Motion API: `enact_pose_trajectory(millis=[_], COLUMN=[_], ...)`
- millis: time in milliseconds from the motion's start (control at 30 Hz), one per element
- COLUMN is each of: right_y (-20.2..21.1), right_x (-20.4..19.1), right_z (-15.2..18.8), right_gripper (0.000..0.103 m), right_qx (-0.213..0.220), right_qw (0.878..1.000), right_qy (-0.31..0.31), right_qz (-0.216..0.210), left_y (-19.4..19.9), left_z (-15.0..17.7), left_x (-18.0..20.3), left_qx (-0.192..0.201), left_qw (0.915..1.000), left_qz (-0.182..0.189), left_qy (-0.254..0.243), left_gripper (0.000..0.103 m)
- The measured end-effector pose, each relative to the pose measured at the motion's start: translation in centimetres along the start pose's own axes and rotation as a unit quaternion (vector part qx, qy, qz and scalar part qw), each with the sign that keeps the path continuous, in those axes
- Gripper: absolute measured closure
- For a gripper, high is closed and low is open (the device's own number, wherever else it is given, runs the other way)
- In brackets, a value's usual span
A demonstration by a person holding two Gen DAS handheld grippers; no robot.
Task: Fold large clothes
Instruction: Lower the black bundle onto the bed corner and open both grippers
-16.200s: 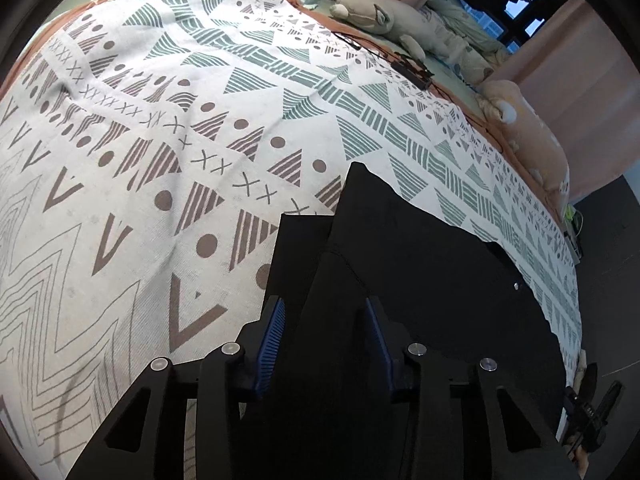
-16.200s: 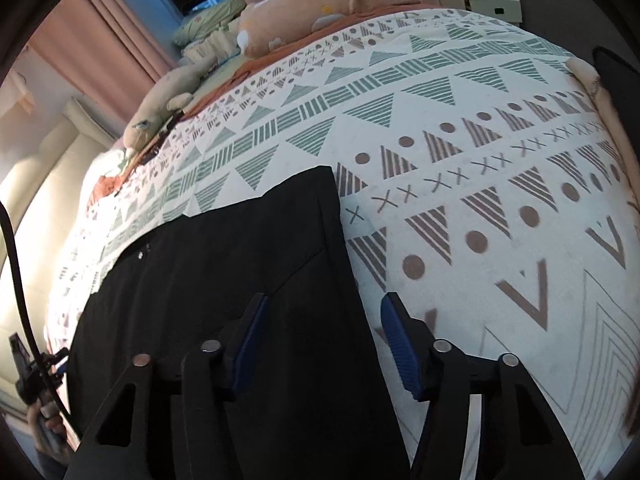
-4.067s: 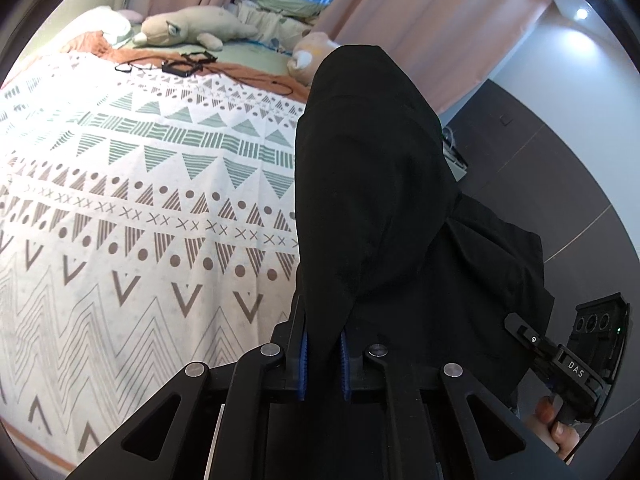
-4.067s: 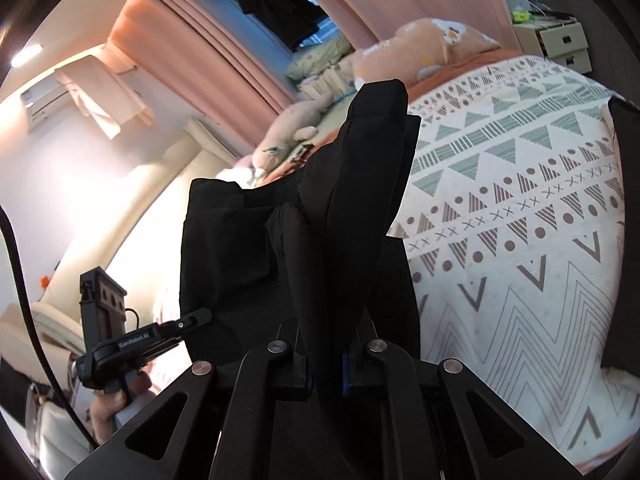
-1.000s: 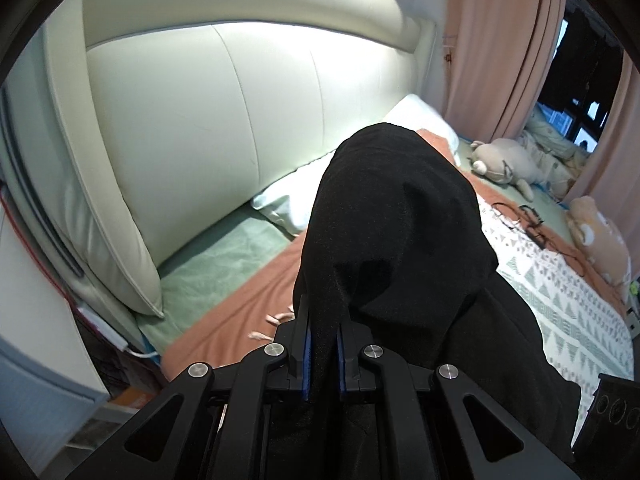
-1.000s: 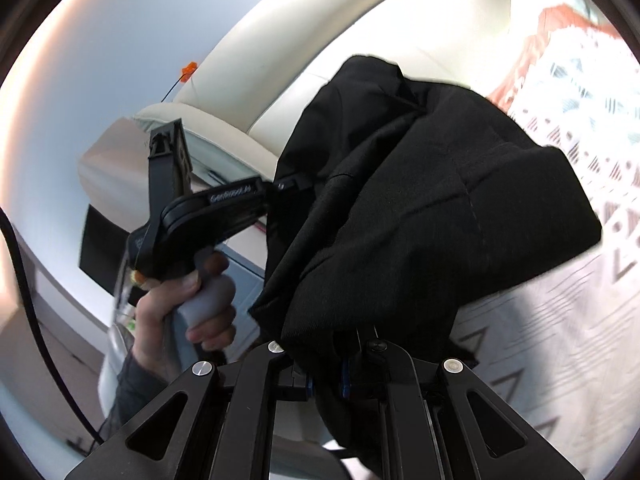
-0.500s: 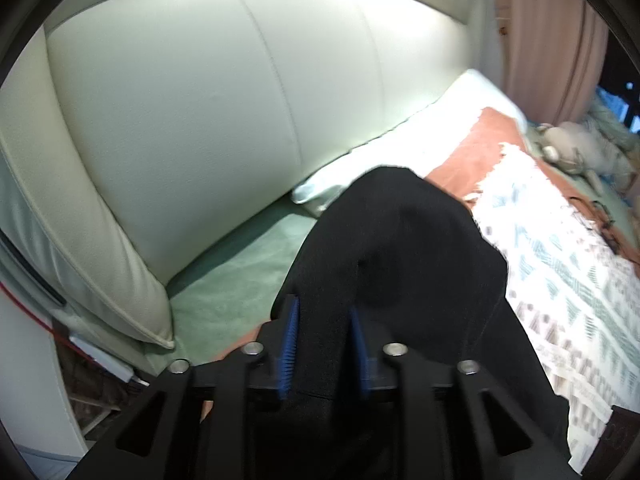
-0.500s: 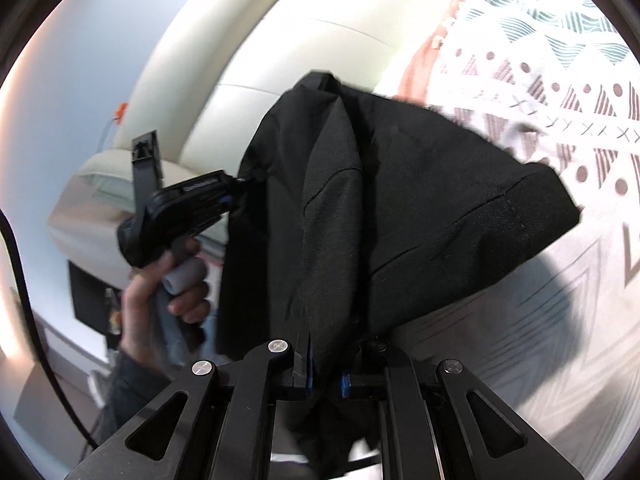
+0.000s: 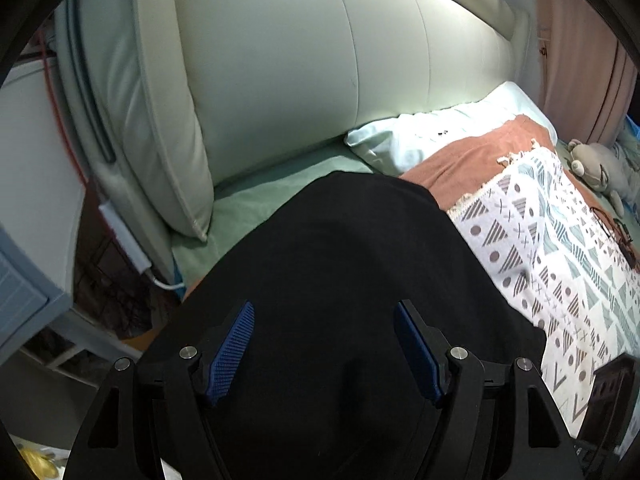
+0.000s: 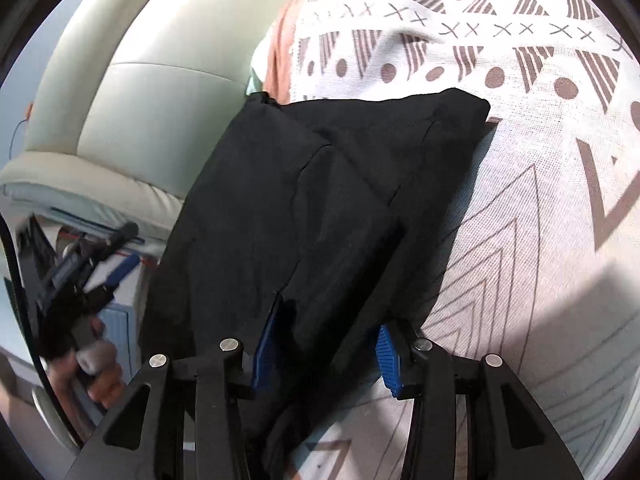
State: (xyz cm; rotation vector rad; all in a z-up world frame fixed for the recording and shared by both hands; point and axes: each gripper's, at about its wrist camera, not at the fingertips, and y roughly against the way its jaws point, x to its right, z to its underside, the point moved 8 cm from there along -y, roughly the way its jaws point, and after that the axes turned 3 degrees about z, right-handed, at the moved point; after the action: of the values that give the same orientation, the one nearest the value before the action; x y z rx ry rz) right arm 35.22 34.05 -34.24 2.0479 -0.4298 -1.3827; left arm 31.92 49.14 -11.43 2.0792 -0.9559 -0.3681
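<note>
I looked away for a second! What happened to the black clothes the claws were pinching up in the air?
Both let go. The left claw and right claw have opened, and the black garment has come down, folded, onto the bed by the headboard. It is still folded, and the patterned blanket has not changed.

A cream padded headboard (image 9: 280, 60) stood at the head of the bed (image 9: 256, 200). A patterned white blanket (image 9: 560, 248) covered a rust-coloured sheet (image 9: 472, 160). Pink curtains (image 9: 580, 80) hung at the far side. A pale pillow (image 9: 432, 136) lay against the headboard.
</note>
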Motion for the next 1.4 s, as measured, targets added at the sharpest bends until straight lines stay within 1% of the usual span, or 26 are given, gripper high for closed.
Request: enact_pose_trajectory(millis=[67,167,233,300,367,400,433,500,567,600,633,667,700,733,767,833,867,933,1000,1067,1167,1200,1267,1333,1367,1400], right_y=[-0.5,-0.2,-0.4,-0.3,-0.3,-0.8,-0.9,-1.3,-1.8,-2.1,-2.5,-2.7,-3.1,-3.6,-4.0,-4.8,-5.1,-5.9,-7.0,-8.1,-8.2,-7.9,-6.6,-5.4,-4.7,-4.2], right_x=[-0.5,0.2,0.3,-0.1,-0.5,-0.8,-1.0,-1.7,-2.4,-2.7,-3.1,-3.3,-3.6,-3.9,-4.1,-4.4,-4.6,-5.4,-6.3,-6.9,-6.9,-6.8,-6.2,-5.1,-4.5,-4.0], right_z=[0.4,1.3,2.1,2.8,3.5,3.2,3.5,4.6,5.4,5.6,5.8,5.9,5.9,6.0,5.9,5.8,5.7,5.2,4.5,4.2,3.8,3.6,3.0,2.6,2.4,2.5], right_gripper=[0.059,0.059,0.059,0.059,0.059,0.059,0.058,0.059,0.059,0.059,0.059,0.063,0.075,0.079,0.081,0.083,0.086,0.086,0.086,0.086,0.085,0.081,0.076,0.072,0.068,0.066], right_qx=[-0.008,-0.009,-0.013,-0.010,-0.008,-0.009,-0.012,-0.020,-0.028,-0.029,-0.031,-0.031,-0.034,-0.038,-0.038,-0.039,-0.042,-0.045,-0.047,-0.052,-0.054,-0.051,-0.037,-0.020,-0.012,-0.006], right_qw=[1.000,1.000,1.000,0.999,0.999,0.999,1.000,0.999,0.999,0.999,0.999,0.999,0.998,0.998,0.998,0.998,0.998,0.997,0.996,0.996,0.996,0.996,0.998,0.999,0.999,0.999], right_qy=[-0.001,-0.004,-0.015,-0.013,-0.008,-0.006,-0.003,0.006,0.011,0.014,0.020,0.023,0.028,0.030,0.031,0.033,0.034,0.035,0.041,0.045,0.047,0.049,0.049,0.043,0.038,0.034], right_qz=[-0.005,-0.016,-0.025,-0.028,-0.030,-0.030,-0.029,-0.025,-0.030,-0.032,-0.033,-0.033,-0.036,-0.038,-0.038,-0.040,-0.043,-0.050,-0.056,-0.059,-0.051,-0.046,-0.033,-0.012,-0.001,0.007], left_y=[0.7,2.1,2.7,2.9,2.7,2.7,2.6,2.1,1.1,0.6,0.2,-0.3,-0.8,-1.2,-1.7,-2.5,-2.9,-3.4,-4.1,-4.7,-5.5,-5.6,-5.4,-5.0,-4.7,-4.6], left_z=[2.2,4.9,6.5,7.9,9.1,9.6,9.9,10.7,11.2,11.4,11.4,11.4,11.2,10.9,10.6,10.1,9.6,8.7,7.6,6.7,6.1,6.2,6.6,7.3,7.8,8.2], left_x=[-0.6,-1.8,-2.8,-3.6,-4.1,-4.3,-4.6,-5.4,-5.9,-6.1,-6.2,-6.3,-6.4,-6.4,-6.5,-6.8,-7.0,-7.3,-7.6,-7.9,-8.3,-8.4,-8.4,-8.4,-8.2,-8.0], left_qx=[-0.005,0.002,0.007,0.008,0.001,-0.001,0.000,-0.006,-0.021,-0.023,-0.020,-0.019,-0.017,-0.014,-0.017,-0.021,-0.021,-0.018,-0.013,-0.007,-0.008,-0.012,-0.017,-0.022,-0.027,-0.032], left_qw=[0.9999,0.9992,0.9985,0.9976,0.9969,0.9963,0.9958,0.9935,0.9922,0.9915,0.9912,0.9910,0.9910,0.9913,0.9911,0.9901,0.9899,0.9897,0.9906,0.9915,0.9932,0.9932,0.9931,0.9923,0.9916,0.9911], left_qz=[-0.009,-0.002,-0.015,-0.028,-0.034,-0.037,-0.041,-0.060,-0.055,-0.051,-0.040,-0.033,-0.028,-0.018,-0.019,-0.023,-0.026,-0.034,-0.044,-0.050,-0.047,-0.047,-0.044,-0.043,-0.039,-0.035], left_qy=[0.013,0.041,0.051,0.062,0.071,0.078,0.082,0.097,0.110,0.118,0.125,0.129,0.130,0.130,0.131,0.137,0.138,0.138,0.129,0.120,0.106,0.106,0.107,0.114,0.120,0.125], left_gripper=[0.030,0.029,0.024,0.024,0.024,0.024,0.024,0.024,0.024,0.024,0.024,0.025,0.034,0.047,0.049,0.063,0.066,0.074,0.076,0.077,0.077,0.076,0.073,0.058,0.053,0.046])
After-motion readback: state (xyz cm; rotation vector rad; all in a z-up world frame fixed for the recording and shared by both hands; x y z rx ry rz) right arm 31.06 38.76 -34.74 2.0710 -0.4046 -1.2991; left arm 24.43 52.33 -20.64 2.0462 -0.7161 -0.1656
